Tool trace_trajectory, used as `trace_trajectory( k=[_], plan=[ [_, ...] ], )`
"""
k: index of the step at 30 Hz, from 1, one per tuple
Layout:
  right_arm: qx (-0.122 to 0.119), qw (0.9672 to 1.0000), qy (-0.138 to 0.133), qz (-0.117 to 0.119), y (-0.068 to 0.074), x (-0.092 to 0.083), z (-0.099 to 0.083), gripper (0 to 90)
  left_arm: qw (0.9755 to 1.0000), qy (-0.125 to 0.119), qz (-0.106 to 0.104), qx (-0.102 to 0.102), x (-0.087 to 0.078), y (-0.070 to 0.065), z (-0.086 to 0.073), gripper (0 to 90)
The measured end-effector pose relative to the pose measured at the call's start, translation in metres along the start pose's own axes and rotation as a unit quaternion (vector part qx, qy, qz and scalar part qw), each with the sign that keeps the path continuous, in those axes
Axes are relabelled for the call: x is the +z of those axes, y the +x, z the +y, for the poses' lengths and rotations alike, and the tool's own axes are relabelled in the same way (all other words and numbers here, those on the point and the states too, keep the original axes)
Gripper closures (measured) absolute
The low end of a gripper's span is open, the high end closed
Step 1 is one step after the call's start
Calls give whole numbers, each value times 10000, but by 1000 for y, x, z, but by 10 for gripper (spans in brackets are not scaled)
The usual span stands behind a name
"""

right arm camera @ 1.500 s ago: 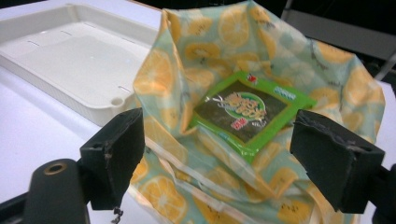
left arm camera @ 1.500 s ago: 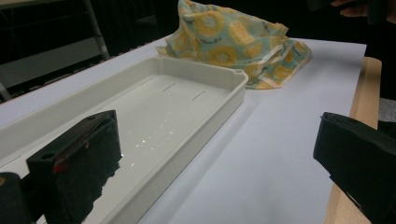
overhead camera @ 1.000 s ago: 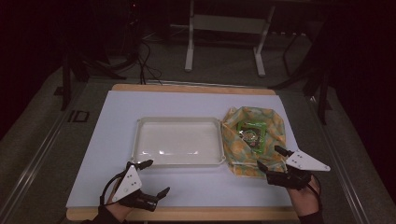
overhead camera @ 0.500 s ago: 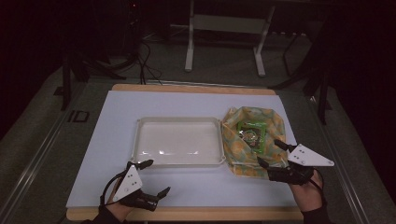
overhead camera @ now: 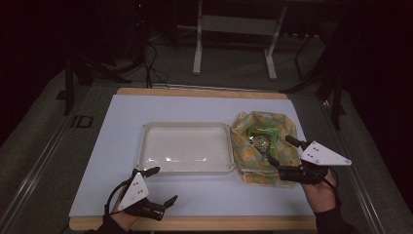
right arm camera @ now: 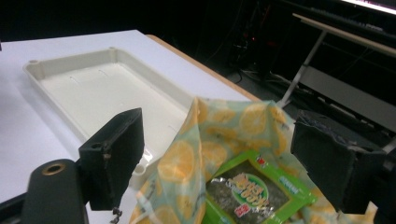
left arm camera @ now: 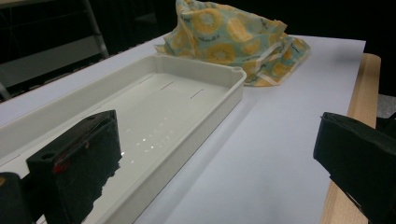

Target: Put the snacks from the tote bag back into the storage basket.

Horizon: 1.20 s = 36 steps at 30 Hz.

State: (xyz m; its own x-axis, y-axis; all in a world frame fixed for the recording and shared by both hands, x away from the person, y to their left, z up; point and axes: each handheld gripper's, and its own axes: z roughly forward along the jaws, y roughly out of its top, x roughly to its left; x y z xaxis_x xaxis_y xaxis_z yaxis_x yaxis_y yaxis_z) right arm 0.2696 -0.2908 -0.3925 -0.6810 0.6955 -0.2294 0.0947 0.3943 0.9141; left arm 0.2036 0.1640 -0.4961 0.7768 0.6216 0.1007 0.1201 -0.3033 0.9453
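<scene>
Right tongs (overhead camera: 281,152): spread, over orange-print bag (overhead camera: 263,146) holding green snack packet (overhead camera: 263,139). Left tongs (overhead camera: 161,186): spread, beside white tray (overhead camera: 185,148) on desk (overhead camera: 209,107).

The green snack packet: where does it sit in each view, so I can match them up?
High view: the green snack packet lies inside the open orange-print bag, right of centre, just ahead of the right gripper.
Left gripper view: the bag stands top centre; its cloth hides the packet.
Right gripper view: bottom centre, between the open jaws.
Shared landmark: the white tray beside the bag.
</scene>
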Motion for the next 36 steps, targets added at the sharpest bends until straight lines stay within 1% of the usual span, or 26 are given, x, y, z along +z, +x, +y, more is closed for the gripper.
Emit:
trace_trajectory(
  k=[6, 11, 15, 19, 23, 26, 30, 36],
  plan=[
    [-67, 9999, -121, -27, -4, 1, 12, 172, 10000, 21, -19, 16, 0, 0, 0, 13],
    [-80, 9997, -206, -60, -10, 4, 20, 172, 10000, 9, -27, -10, 1, -1, 0, 13],
    [6, 9996, -263, -114, -17, 6, 26, 172, 10000, 28, -32, 10, 1, -1, 0, 13],
    [92, 9994, -254, -196, -24, 9, 30, 172, 10000, 60, -33, 39, 1, 0, 0, 13],
    [190, 9993, -184, -265, -32, 15, 33, 173, 10000, 58, -40, 28, 1, 0, 0, 13],
    [203, 9991, -142, -333, -36, 19, 33, 174, 10000, 69, -62, 32, 2, -1, 0, 13],
    [327, 9985, -23, -444, -46, 27, 30, 174, 9999, 76, -70, 34, 2, -1, 0, 13],
    [596, 9967, 231, -493, -59, 38, 21, 167, 9999, 88, -86, 37, 2, -1, -1, 13]
  ],
)
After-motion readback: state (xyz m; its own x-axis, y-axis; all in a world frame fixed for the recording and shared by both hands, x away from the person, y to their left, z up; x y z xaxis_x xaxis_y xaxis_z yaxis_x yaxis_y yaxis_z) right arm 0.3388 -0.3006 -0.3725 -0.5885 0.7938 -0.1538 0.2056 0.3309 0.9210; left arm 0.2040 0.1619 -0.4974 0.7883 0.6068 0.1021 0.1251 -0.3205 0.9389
